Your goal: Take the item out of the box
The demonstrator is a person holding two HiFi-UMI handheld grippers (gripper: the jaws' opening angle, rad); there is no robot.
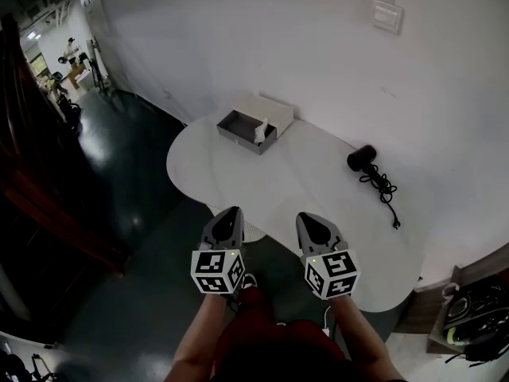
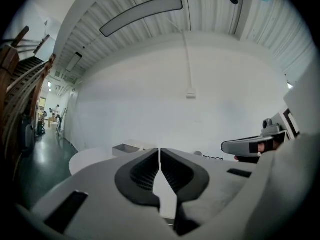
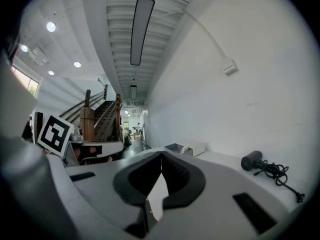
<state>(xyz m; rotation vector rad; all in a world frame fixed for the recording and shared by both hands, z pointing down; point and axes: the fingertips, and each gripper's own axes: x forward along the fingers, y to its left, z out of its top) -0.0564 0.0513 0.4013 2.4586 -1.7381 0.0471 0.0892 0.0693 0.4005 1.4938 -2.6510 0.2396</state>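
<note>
Nearest to us, our bare forearms (image 1: 199,337) reach forward, and we hold the two grippers side by side above the near edge of the table (image 1: 238,181), each with its marker cube (image 1: 217,271) facing up. The left gripper (image 2: 159,156) has its jaws pressed together with nothing between them. The right gripper (image 3: 161,159) is the same, its jaws closed and empty. Neither touches the table. Further out on the white tabletop, to our right, a black hair dryer (image 1: 362,157) lies with its cord (image 1: 384,189) trailing toward us. Well apart from both grippers, near the far edge, sits the open grey box (image 1: 237,134). The pale item (image 1: 260,129) stands inside it toward its right end, rising above the rim. A pale lid (image 1: 277,110) lies just behind the box, by the white wall (image 1: 238,30).
</note>
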